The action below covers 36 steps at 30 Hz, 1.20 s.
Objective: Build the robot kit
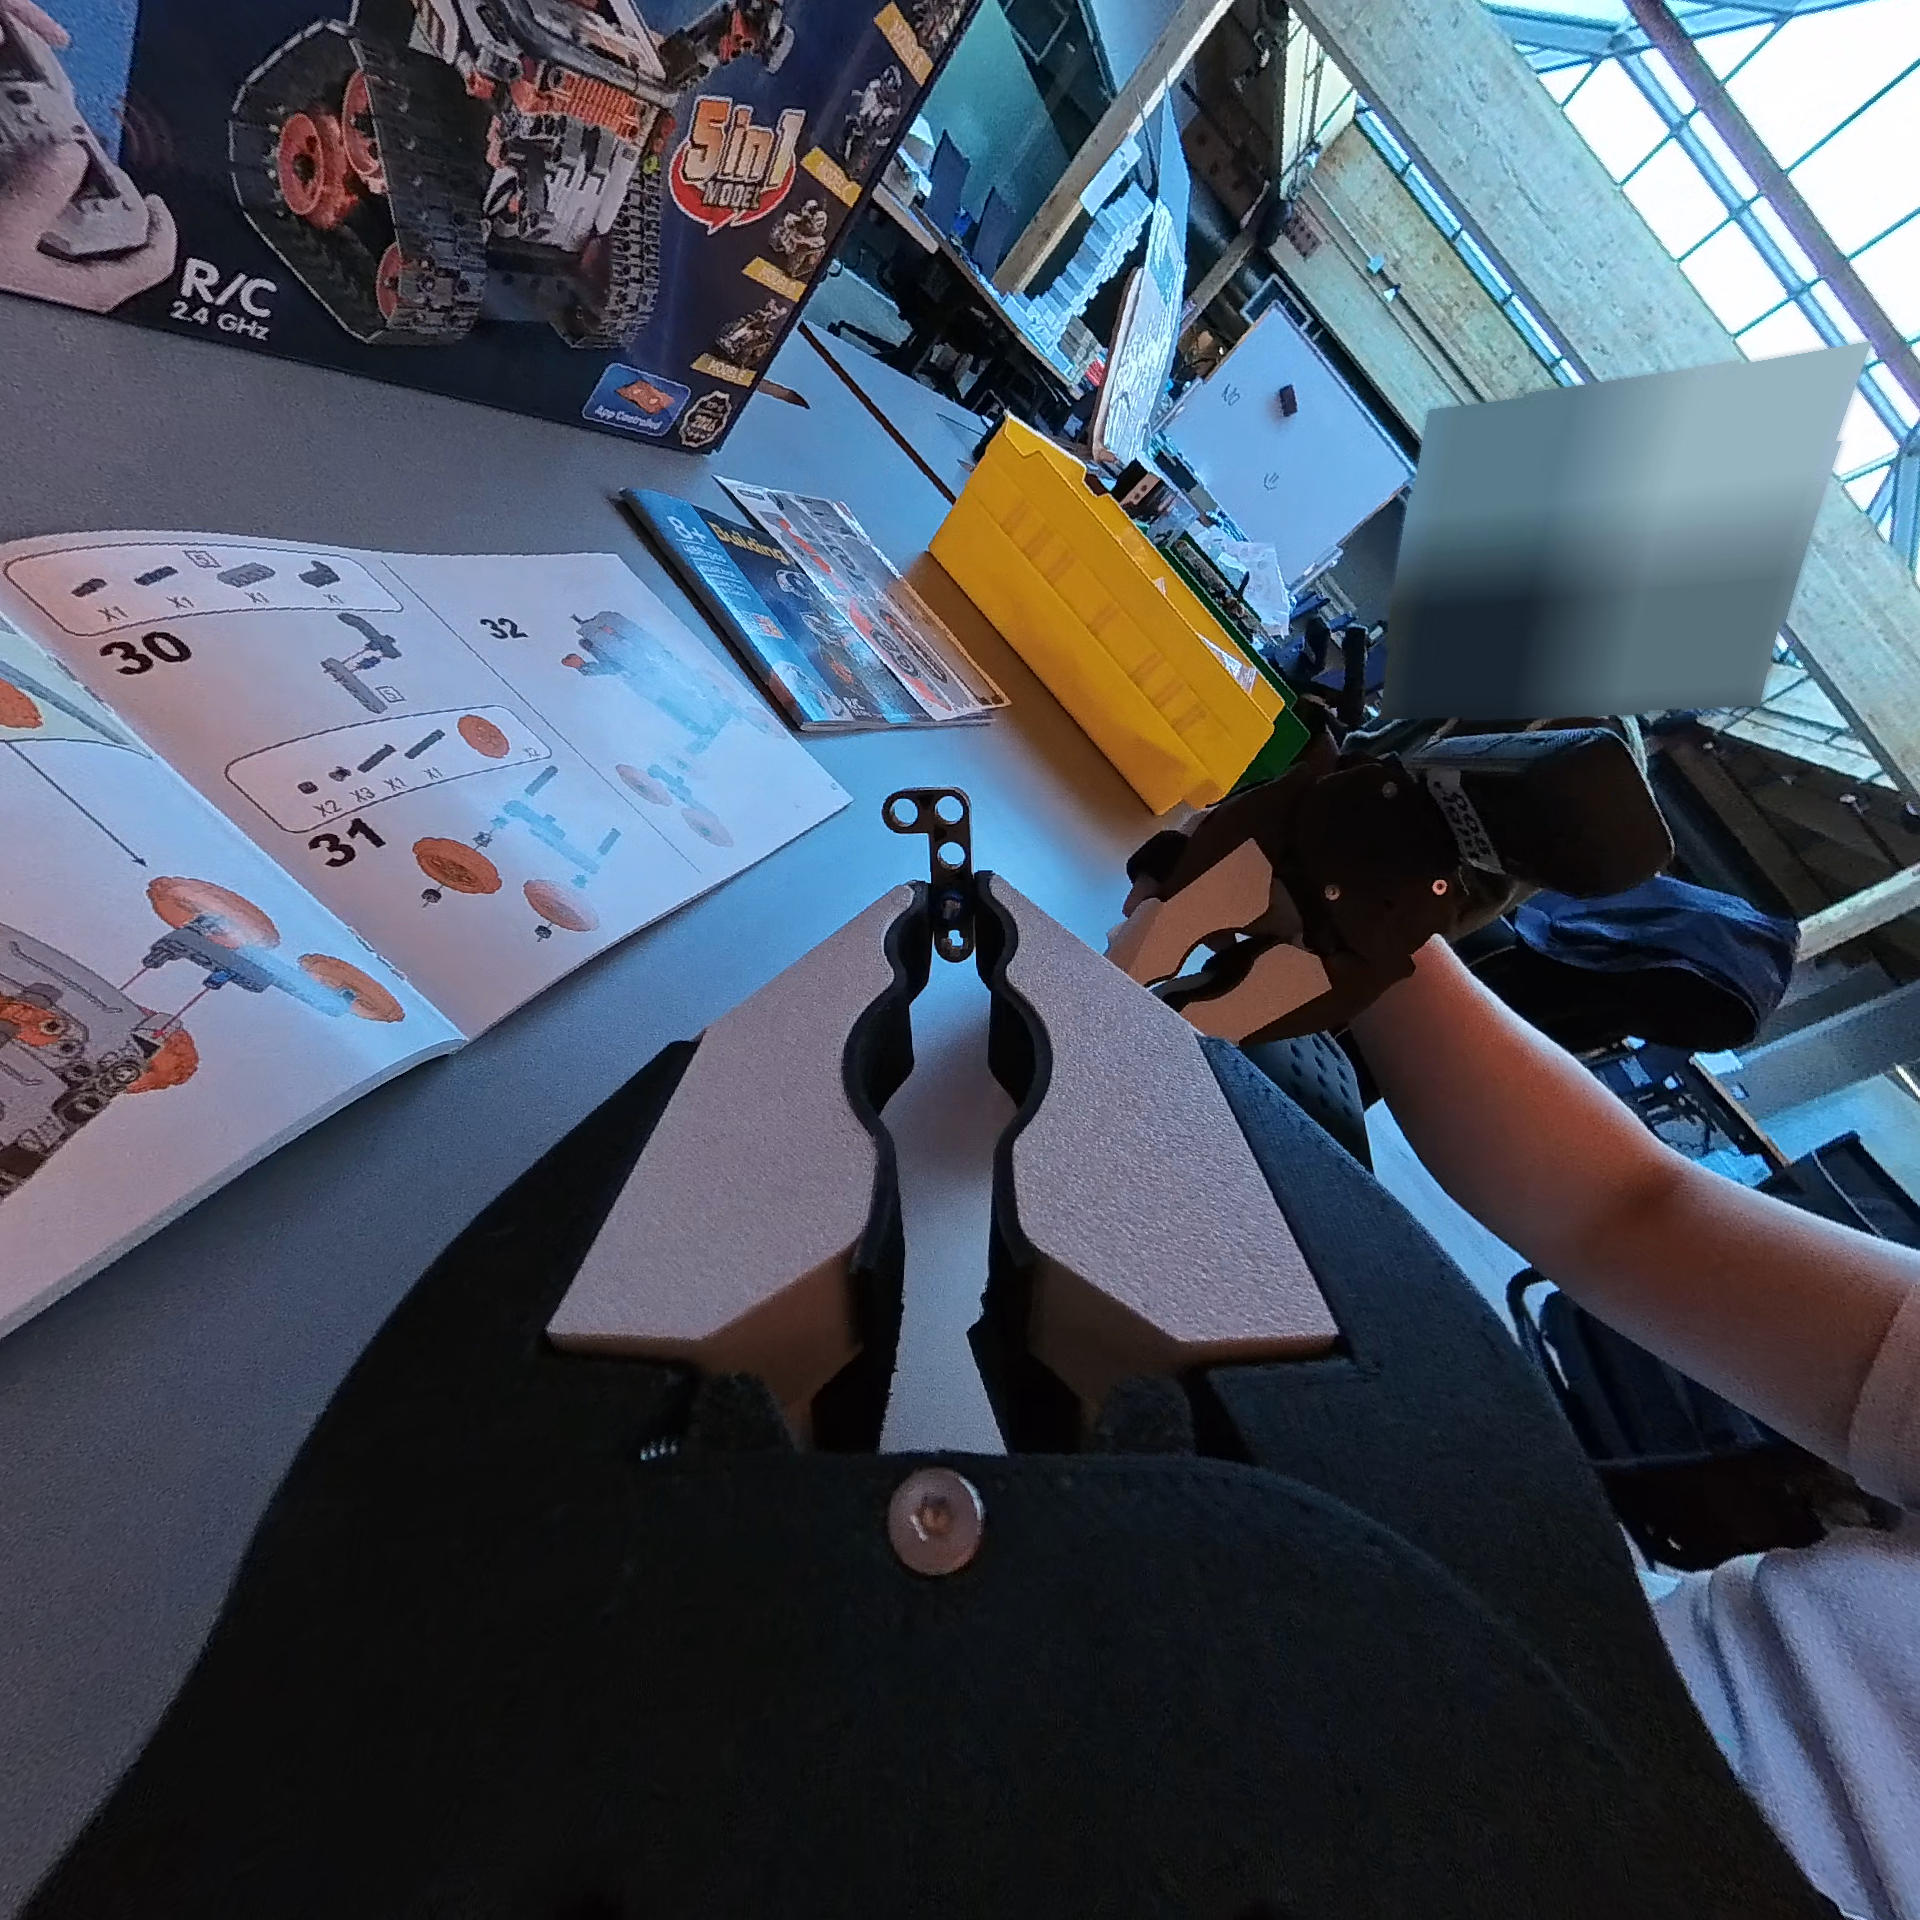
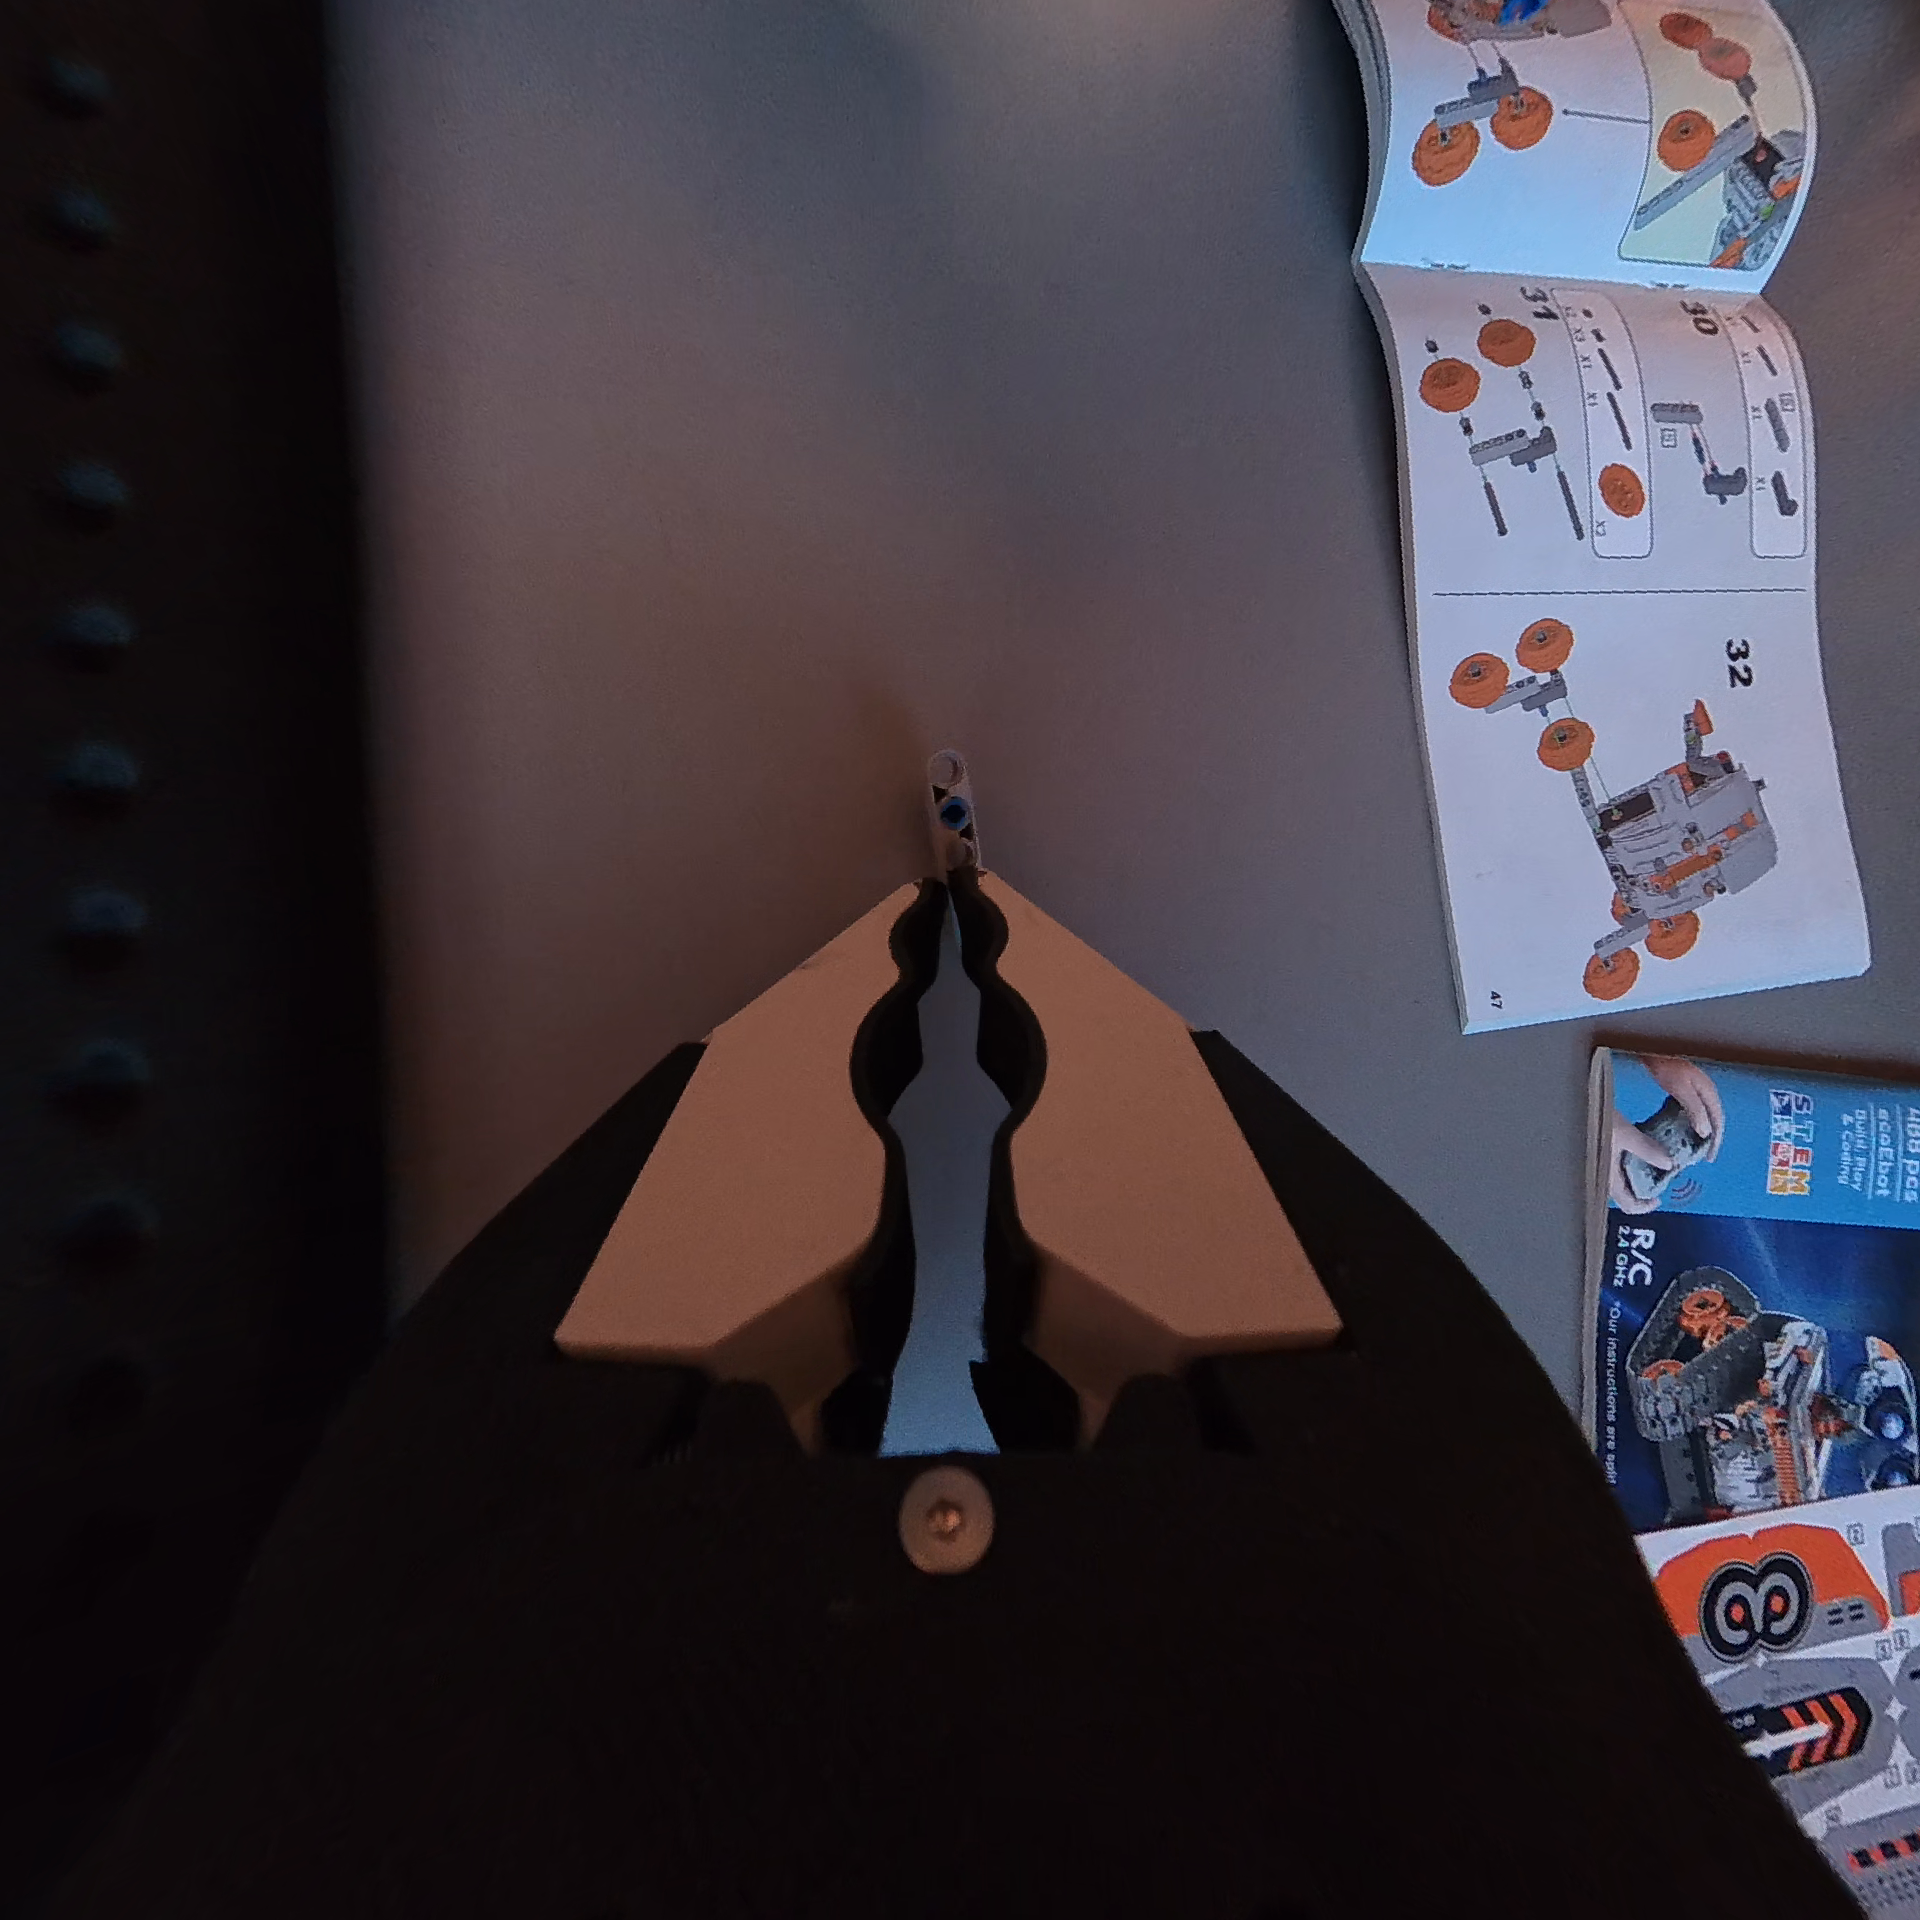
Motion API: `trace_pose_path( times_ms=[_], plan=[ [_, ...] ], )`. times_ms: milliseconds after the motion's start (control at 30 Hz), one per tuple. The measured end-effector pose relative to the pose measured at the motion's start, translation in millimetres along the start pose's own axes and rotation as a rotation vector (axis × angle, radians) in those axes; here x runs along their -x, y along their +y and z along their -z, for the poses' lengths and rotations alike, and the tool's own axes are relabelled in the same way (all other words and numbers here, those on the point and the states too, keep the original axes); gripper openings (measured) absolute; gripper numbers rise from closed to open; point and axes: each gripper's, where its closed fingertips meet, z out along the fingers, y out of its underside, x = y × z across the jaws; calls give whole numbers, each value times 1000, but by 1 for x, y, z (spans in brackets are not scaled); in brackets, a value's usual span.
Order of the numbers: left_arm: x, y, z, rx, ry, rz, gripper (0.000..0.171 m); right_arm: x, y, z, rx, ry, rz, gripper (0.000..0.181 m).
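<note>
The left gripper (image 1: 948, 894) pinches a black L-shaped plastic beam with holes (image 1: 938, 842) at its jaw tips; the right gripper (image 2: 951, 883) pinches a grey holed beam with a blue pin (image 2: 951, 810), beyond its tips, above the grey table (image 2: 675, 468); keep both grips firm

I see a black holed beam (image 1: 940, 873) between my left gripper's (image 1: 948, 896) tan fingers; right of them, a yellow bin (image 1: 1101, 623); my right gripper (image 2: 951, 888) pinches a pale grey, blue-pinned beam (image 2: 951, 810).

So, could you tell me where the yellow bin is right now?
In the left wrist view the yellow bin sits on the grey table at upper right, just right of the closed booklet.
</note>
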Motion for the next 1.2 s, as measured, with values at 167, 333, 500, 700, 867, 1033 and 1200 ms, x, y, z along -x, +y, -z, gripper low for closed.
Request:
trace_pose_path(
  times_ms=[167,333,500,700,867,1033,1200],
  plan=[
    [1,1,0,3,-5,0,4,-1,-2,3,-28,4,7,4],
    [1,1,-1,9,-2,0,4,0,-12,5,-75,-46,-9,21],
    [2,3,-1,17,-4,0,5,-4,-12,-5,-33,-90,34,23],
    [2,4,-2,24,0,2,5,-10,-9,-10,8,-194,-50,21],
    [2,4,-2,24,1,-1,4,-29,-14,-6,-47,-250,-176,20],
    [1,4,-2,33,10,3,4,-27,-2,-12,-4,-344,-258,19],
    [-1,7,-4,50,11,-9,4,-20,-2,-11,3,-418,-328,3]
  ],
)
